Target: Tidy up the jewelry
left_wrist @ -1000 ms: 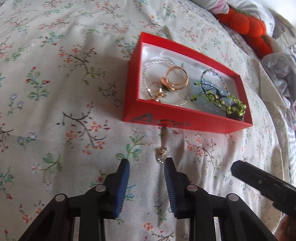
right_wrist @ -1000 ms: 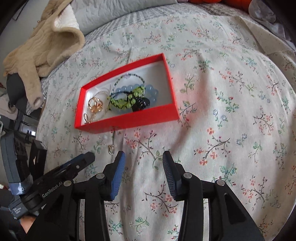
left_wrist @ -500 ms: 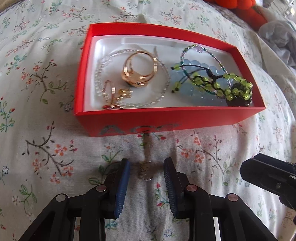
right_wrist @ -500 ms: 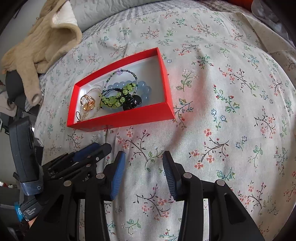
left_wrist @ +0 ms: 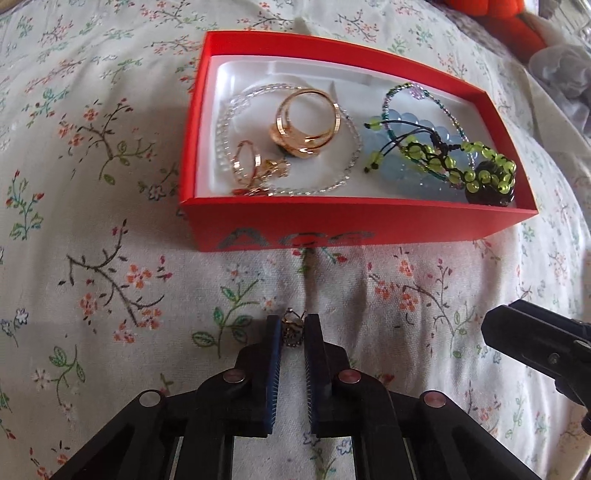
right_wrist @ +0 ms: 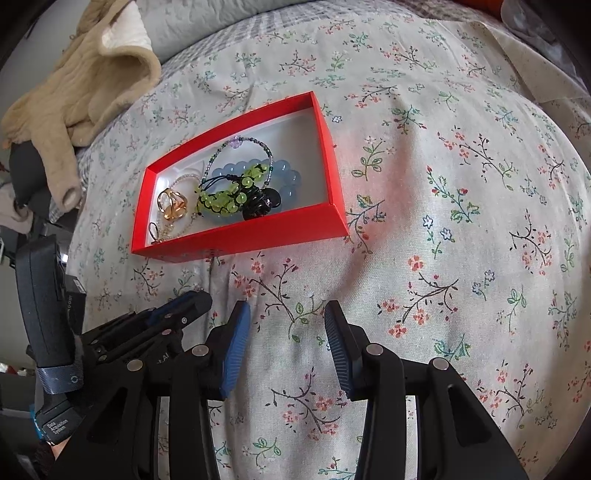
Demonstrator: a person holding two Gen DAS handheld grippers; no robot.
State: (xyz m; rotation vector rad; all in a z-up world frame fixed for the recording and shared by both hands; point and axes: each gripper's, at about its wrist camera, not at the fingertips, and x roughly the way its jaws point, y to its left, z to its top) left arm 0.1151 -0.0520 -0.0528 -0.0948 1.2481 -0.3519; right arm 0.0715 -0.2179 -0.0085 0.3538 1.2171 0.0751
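A red box (left_wrist: 354, 221) lies on the flowered bedspread. It holds gold rings (left_wrist: 306, 125), a clear bead chain, a pale blue bead bracelet (left_wrist: 406, 122) and a green bead bracelet (left_wrist: 461, 162). In front of the box a small gold and pearl earring (left_wrist: 293, 330) lies on the cloth. My left gripper (left_wrist: 293, 328) is closing its jaws, and both blue pads press on the earring. My right gripper (right_wrist: 286, 325) stands open over bare bedspread to the right, with nothing between its fingers. The same box (right_wrist: 240, 236) appears in the right wrist view.
A beige knitted garment (right_wrist: 85, 81) lies at the bed's far left edge. An orange plush thing (left_wrist: 517, 26) and grey cloth (left_wrist: 561, 70) lie beyond the box. The bedspread (right_wrist: 461, 221) right of the box stretches wide.
My left gripper moved forward over the earring, then its jaws closed from well apart onto it. The right gripper stayed in place.
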